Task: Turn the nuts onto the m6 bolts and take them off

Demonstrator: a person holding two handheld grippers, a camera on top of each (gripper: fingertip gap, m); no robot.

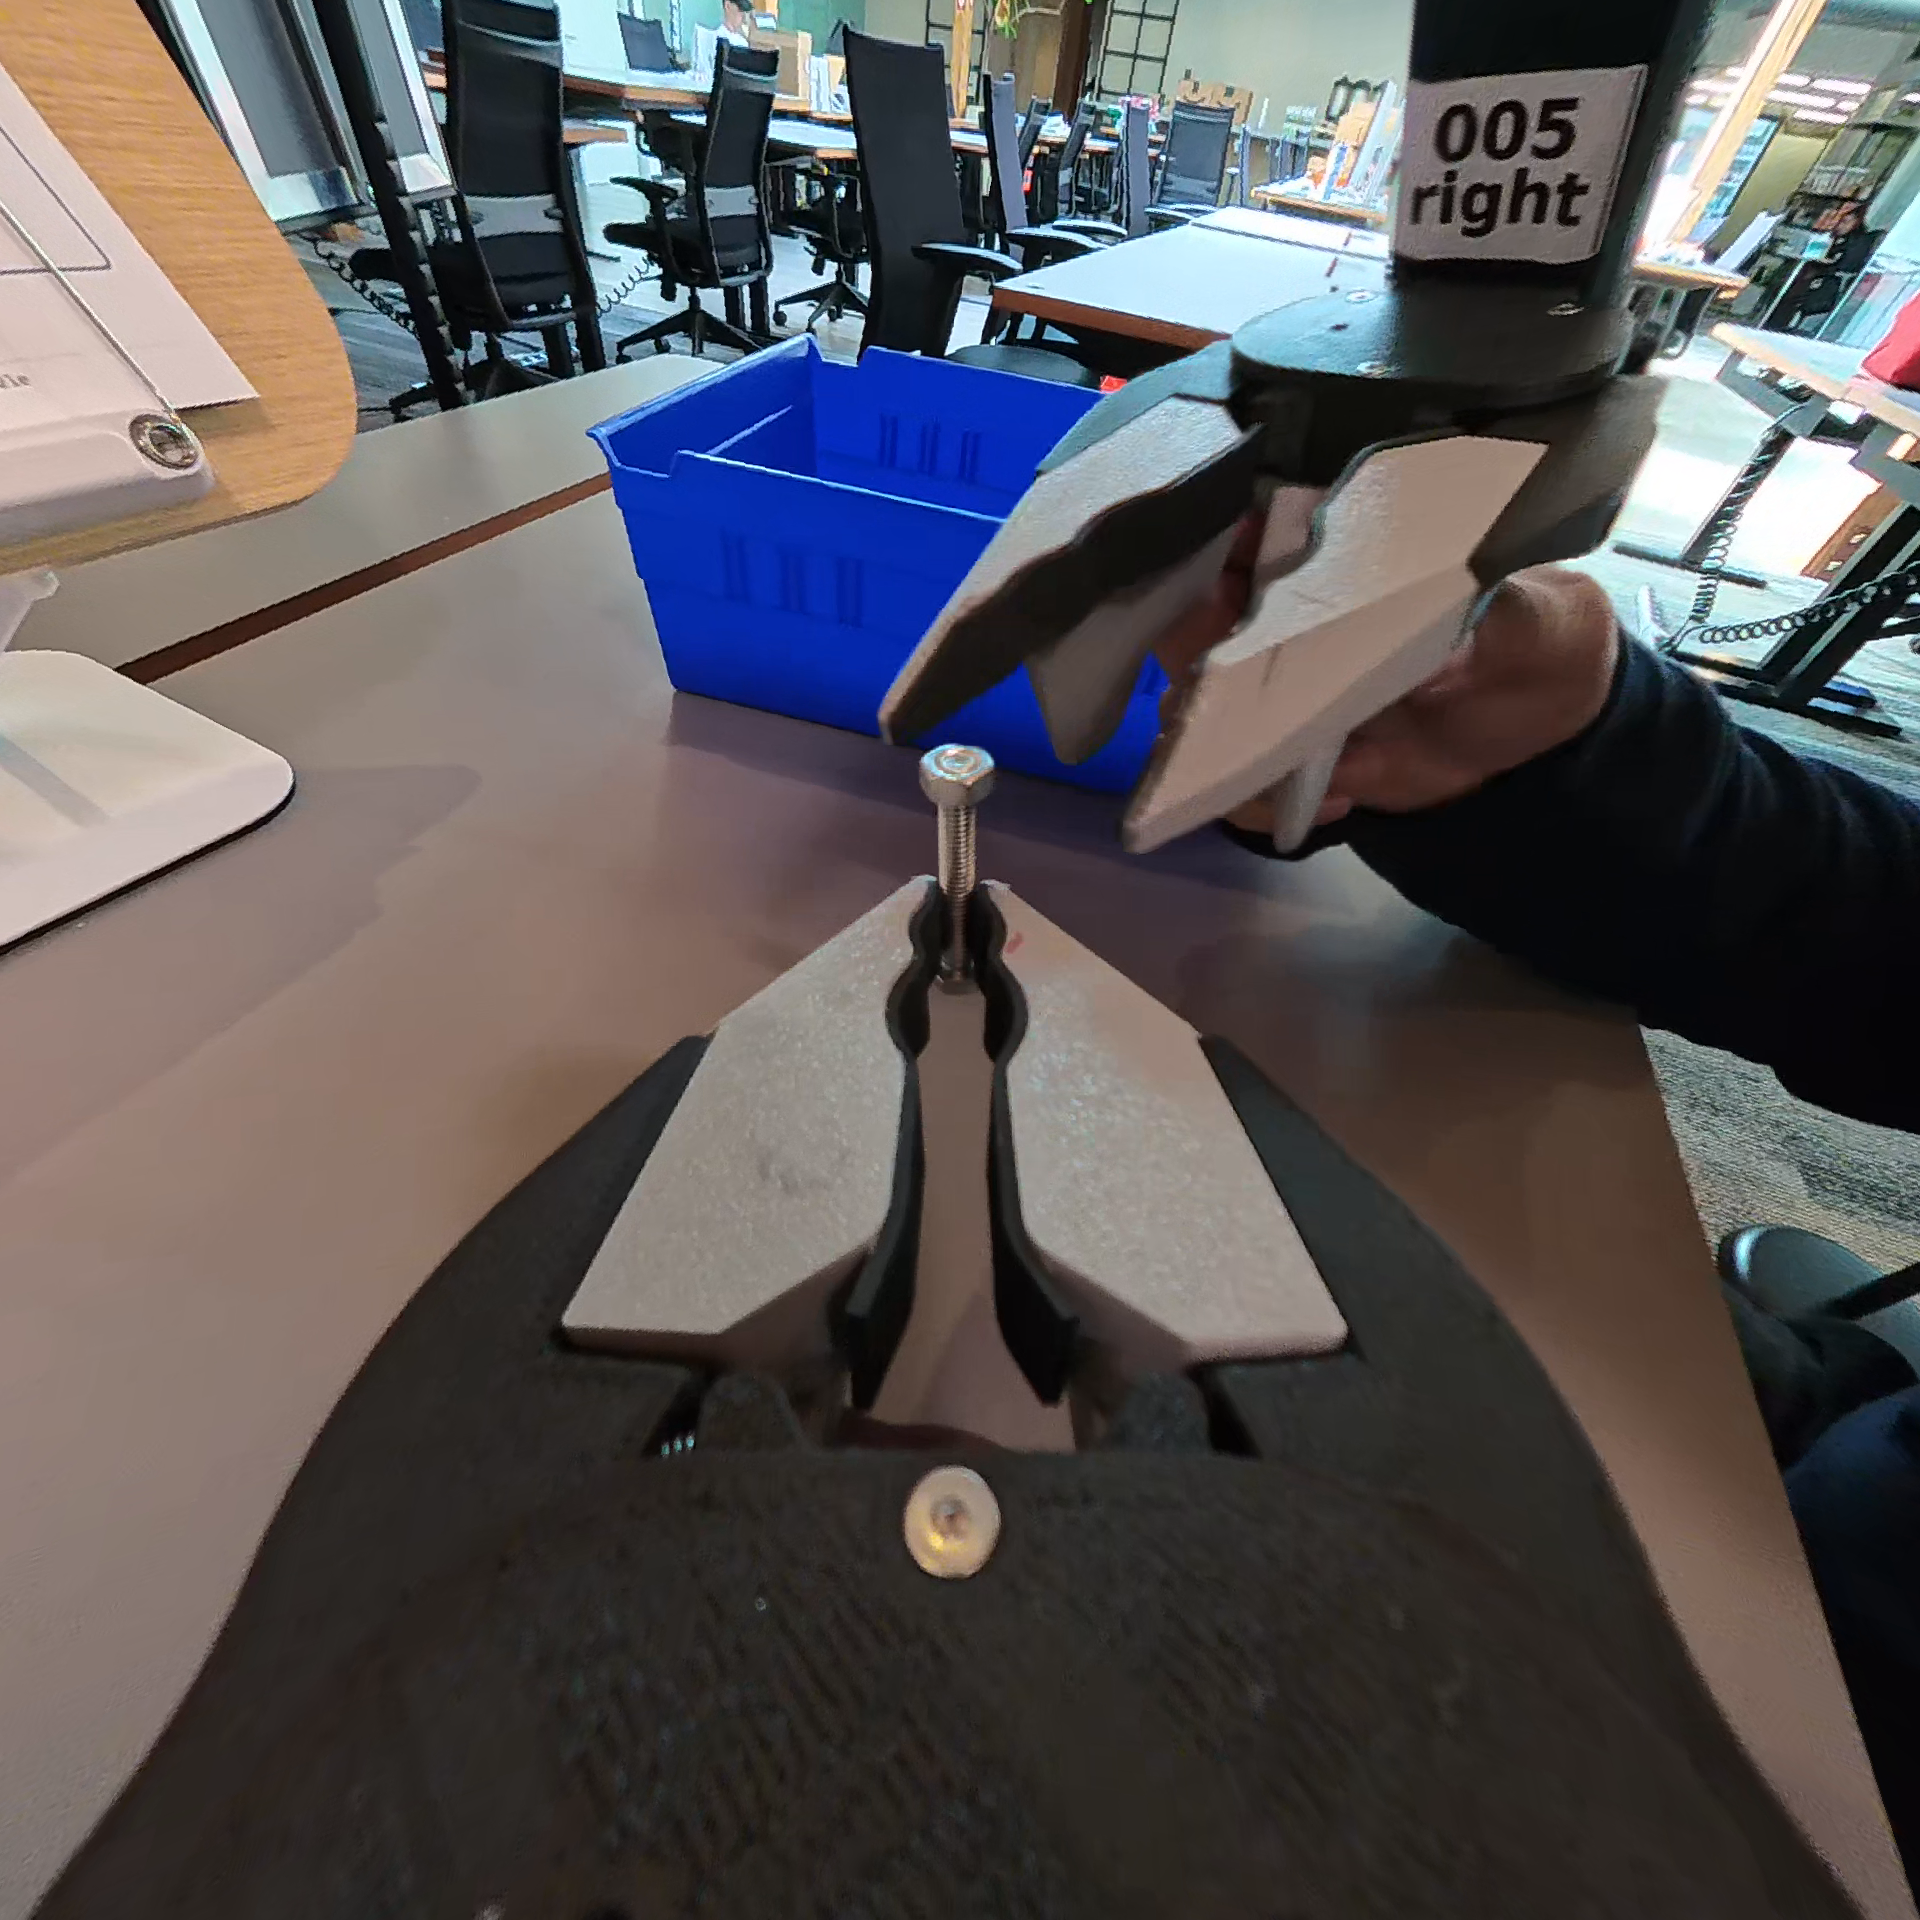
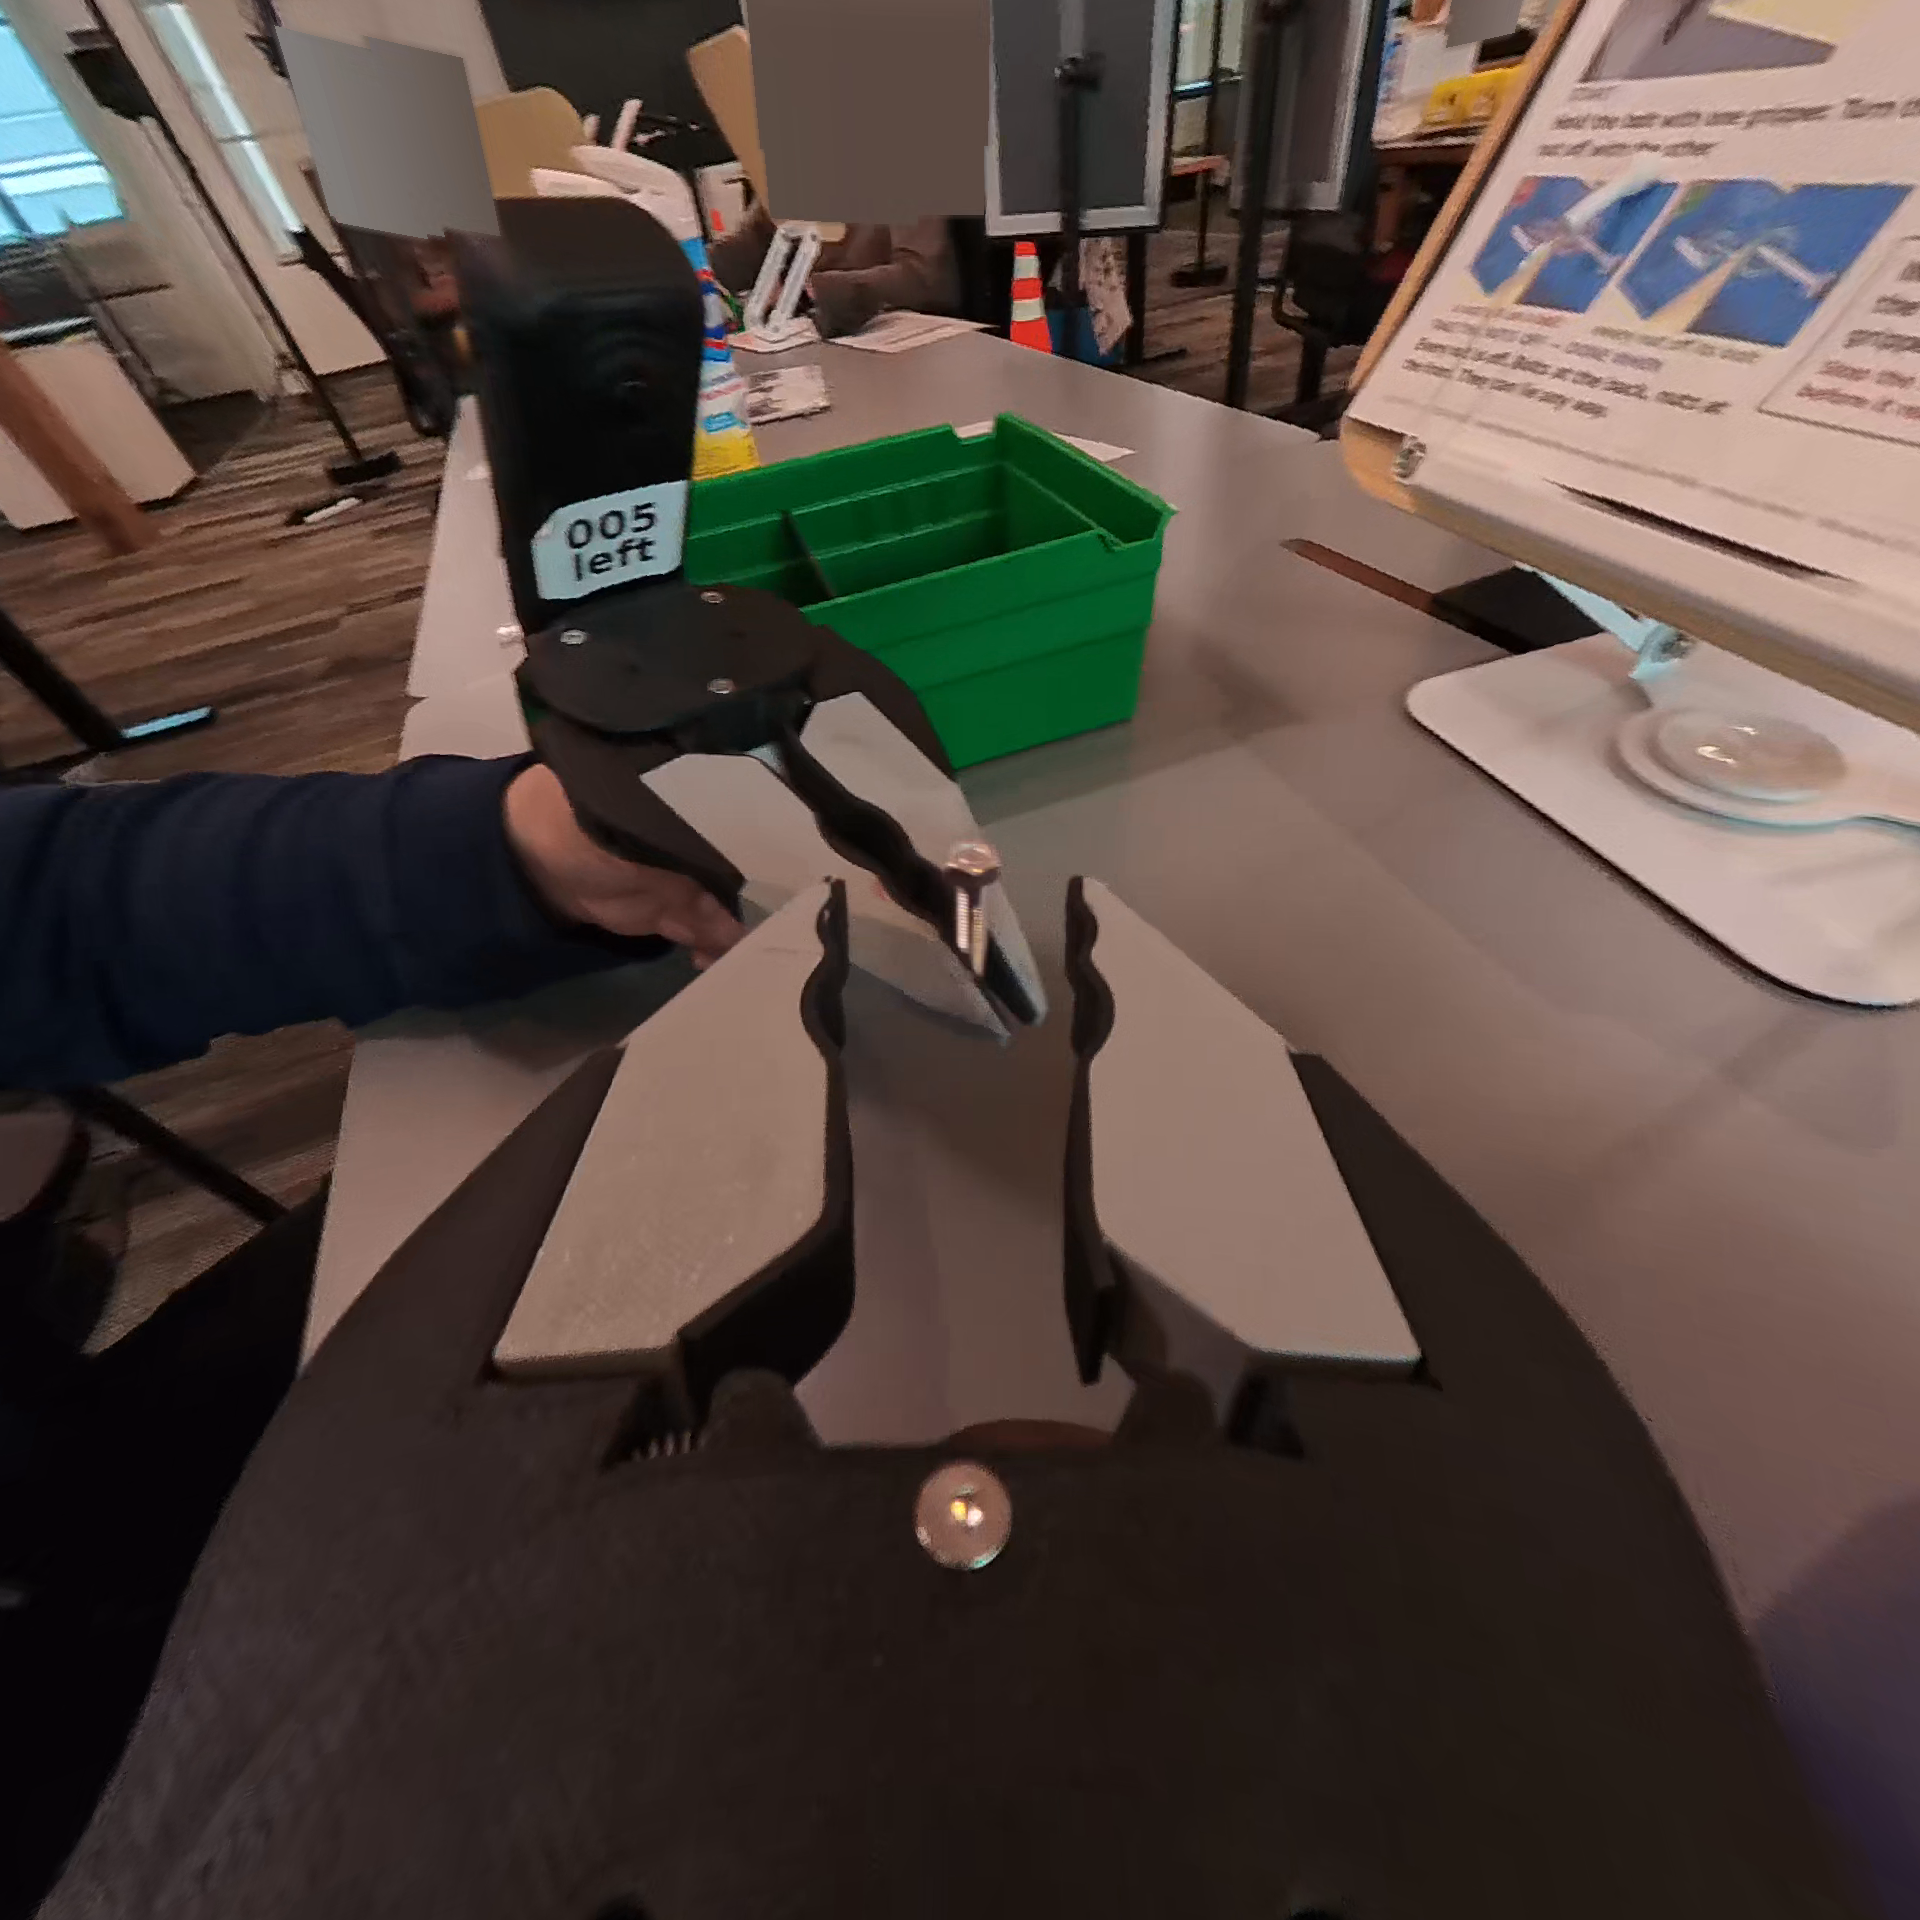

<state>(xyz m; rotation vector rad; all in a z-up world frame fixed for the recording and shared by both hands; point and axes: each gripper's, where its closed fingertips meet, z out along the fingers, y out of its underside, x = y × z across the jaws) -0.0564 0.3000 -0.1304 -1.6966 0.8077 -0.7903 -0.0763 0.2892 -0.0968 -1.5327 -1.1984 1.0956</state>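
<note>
Left gripper [image 1: 958, 914] jaws clamped on bolt [image 1: 956, 831] shank, head sticking up past the tips. Right gripper [image 2: 956, 904] jaws wide, empty, bolt just beyond the gap. Blue bin [image 1: 831, 540] farther back on table [image 1: 416, 935].

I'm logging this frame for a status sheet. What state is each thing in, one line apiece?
Left gripper: shut on the bolt's lower shank.
Bolt: upright, head up, no nut visible on the exposed thread.
Right gripper: open, empty, close beside the bolt.
Blue bin: upright on the table, no contents visible.
Green bin: upright, divided, no contents visible.
</note>
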